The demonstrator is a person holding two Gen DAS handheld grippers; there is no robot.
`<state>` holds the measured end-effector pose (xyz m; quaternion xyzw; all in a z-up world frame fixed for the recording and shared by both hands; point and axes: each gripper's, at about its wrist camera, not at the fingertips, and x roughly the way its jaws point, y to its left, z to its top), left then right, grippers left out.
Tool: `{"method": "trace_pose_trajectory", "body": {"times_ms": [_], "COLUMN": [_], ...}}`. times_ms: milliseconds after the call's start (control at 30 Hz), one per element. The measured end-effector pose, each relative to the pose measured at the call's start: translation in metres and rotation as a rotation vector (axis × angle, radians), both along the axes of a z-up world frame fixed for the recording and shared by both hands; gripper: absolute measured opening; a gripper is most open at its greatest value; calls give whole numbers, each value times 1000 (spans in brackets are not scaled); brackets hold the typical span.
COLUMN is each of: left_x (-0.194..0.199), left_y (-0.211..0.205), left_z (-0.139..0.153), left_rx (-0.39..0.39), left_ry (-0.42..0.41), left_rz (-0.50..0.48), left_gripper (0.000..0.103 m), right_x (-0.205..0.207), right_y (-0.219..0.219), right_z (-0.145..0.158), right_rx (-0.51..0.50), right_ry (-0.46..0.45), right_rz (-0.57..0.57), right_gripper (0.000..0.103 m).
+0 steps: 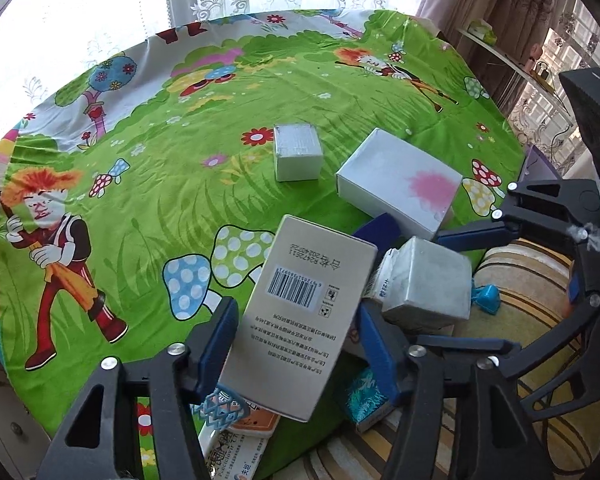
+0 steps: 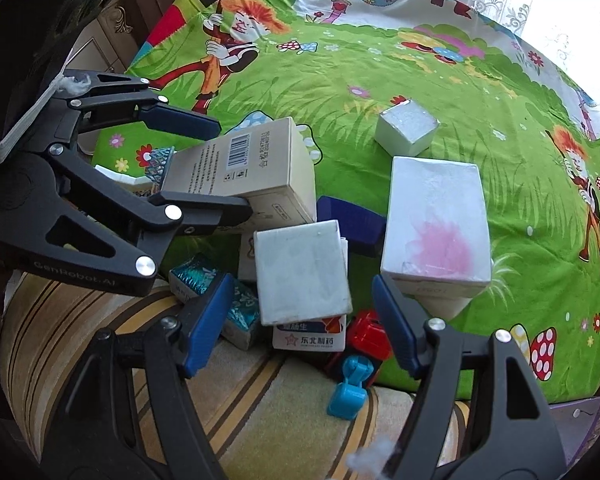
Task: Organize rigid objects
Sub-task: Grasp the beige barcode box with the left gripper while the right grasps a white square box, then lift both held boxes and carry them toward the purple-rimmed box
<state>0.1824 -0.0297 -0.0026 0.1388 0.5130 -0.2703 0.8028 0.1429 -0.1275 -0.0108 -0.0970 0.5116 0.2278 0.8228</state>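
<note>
Left hand-held gripper [image 1: 296, 344] clamps the barcode box [image 1: 300, 312]; right one [image 2: 304, 320] gapes—we judge sorting early, the 6 o'clock pile [image 2: 260, 288] remaining.

- The barcode box [image 1: 300, 312] is raised between the left gripper's [image 1: 296, 344] fingers — above the heap of small boxes [image 2: 236, 304] at the near edge of the cloth-covered table [image 1: 148, 184];
- just right of it sits the square box [image 2: 302, 272], between the right gripper's [image 2: 304, 324] spread fingers; it lies on the medicine box [image 2: 310, 336];
- the large box [image 2: 436, 228] lies right of that; the cube [image 2: 406, 128] stands beyond, apart;
- toy pieces [image 2: 352, 384] lie in front.
</note>
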Motion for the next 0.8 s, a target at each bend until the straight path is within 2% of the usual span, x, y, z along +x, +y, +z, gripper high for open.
{"method": "trace_pose_trajectory", "body": {"times_ms": [33,133,500,800], "left_x": [0,-2,-9,-27], "left_y": [-1,-3,-3,-7], "left_z": [0,1,23,45], "left_rx": [1,-2,-37,-100], "left_ry": [-2,-5,-63,-98], "left_rz": [-2,-7,69,140], "left_gripper": [58,57,57,57], "right_x": [0,-1,-12,-32], "right_y": [0,0,-13,-39], "right_z": [-1,-3,13,31], "right_rx": [-1,-2,38,67], "right_ry": [3,5,-59,-117], "right_rz": [2,9,-25,-94], "right_gripper": [55,44,44,44]}}
